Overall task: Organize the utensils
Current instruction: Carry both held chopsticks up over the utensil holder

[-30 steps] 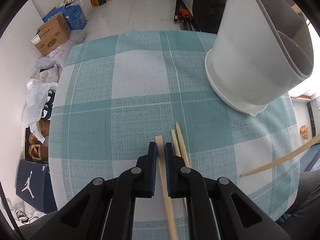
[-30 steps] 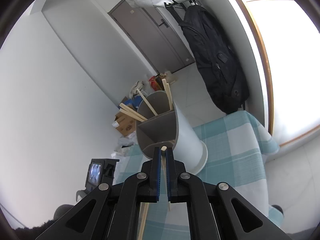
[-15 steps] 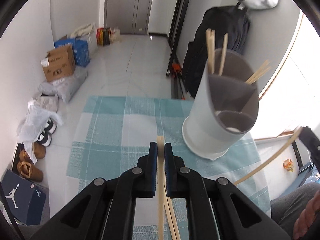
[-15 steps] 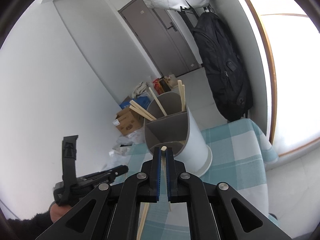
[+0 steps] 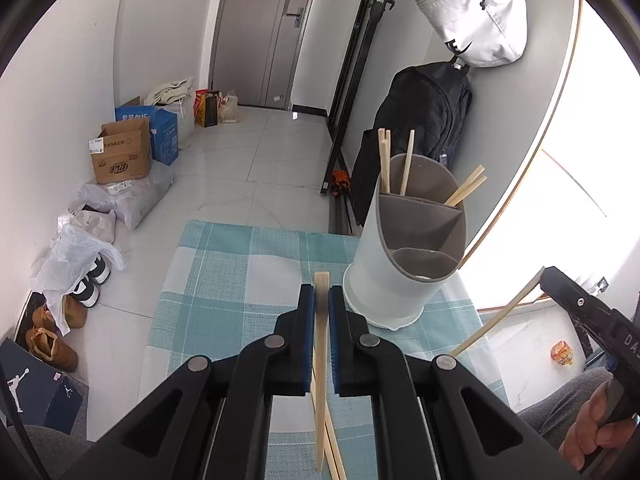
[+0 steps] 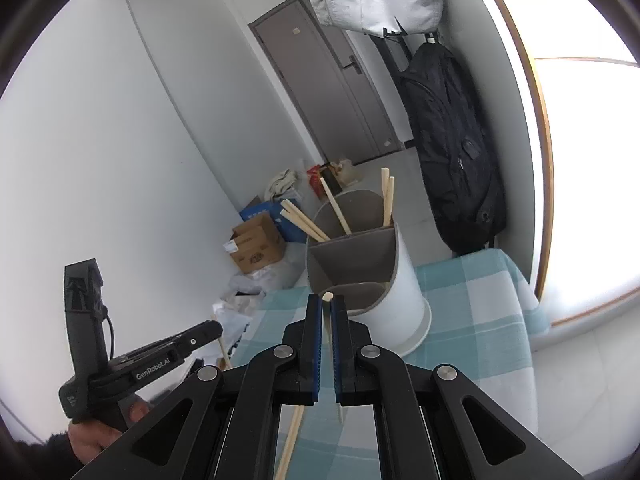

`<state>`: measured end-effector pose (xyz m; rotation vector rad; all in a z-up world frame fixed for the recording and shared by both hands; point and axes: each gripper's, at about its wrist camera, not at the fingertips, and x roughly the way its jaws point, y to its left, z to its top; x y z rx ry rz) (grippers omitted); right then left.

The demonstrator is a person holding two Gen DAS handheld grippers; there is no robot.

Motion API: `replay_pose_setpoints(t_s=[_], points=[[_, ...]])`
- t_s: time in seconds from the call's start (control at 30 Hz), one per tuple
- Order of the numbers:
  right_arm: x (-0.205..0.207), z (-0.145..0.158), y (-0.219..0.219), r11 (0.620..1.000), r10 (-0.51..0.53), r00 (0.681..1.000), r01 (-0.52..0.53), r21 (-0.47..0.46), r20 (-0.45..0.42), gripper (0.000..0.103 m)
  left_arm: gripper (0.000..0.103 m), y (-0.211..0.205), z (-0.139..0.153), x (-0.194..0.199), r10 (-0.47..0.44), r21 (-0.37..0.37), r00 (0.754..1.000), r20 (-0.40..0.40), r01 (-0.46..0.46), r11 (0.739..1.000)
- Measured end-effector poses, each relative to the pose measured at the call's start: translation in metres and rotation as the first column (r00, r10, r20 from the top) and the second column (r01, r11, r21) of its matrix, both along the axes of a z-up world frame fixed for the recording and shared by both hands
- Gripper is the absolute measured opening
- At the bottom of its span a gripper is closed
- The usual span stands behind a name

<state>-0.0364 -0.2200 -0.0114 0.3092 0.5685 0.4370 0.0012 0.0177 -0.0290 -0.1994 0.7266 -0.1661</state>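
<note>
Right gripper (image 6: 327,312) clamped on a pale wooden chopstick (image 6: 328,298)

Ahead on the teal-and-white checked tablecloth (image 6: 472,320) stands a white cylindrical utensil holder with grey dividers (image 6: 400,280), chopsticks leaning inside; the black left gripper (image 6: 208,330) hangs at left.

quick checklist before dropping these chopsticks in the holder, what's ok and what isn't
1. Left tool shut on a chopstick: ok.
2. Right tool shut on its chopstick: ok.
3. Holder upright on the checked cloth: ok.
4. Free space in the holder: ok, front pocket looks empty, five sticks stand at the back.
5. Either chopstick tip over an opening: not ok, both are short of the rim.
6. Loose chopsticks on the cloth under the left tool: cannot tell how many.
</note>
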Motion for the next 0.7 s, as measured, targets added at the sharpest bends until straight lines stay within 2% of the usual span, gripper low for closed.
replay_pose_setpoints(t_s=[0.4, 0.57, 0.7], points=[[-0.004, 0.032, 0.019, 0.998, 0.051, 0.997, -0.048, -0.045, 0.066, 0.004, 0.003, -0.017, 0.035, -0.003, -0.056, -0.007, 0.996, 0.067, 0.057, 0.998], [-0.001, 0.054, 0.021, 0.996, 0.066, 0.994, -0.061, -0.063, 0.085, 0.004, 0.003, -0.025, 0.061, 0.002, -0.078, -0.023, 0.991, 0.109, 0.081, 0.996], [0.008, 0.076, 0.012, 0.998, 0.063, 0.994, -0.060, -0.037, 0.086, 0.004, 0.003, -0.031, 0.084, 0.011, -0.085, -0.035, 0.986, 0.146, 0.091, 0.995]])
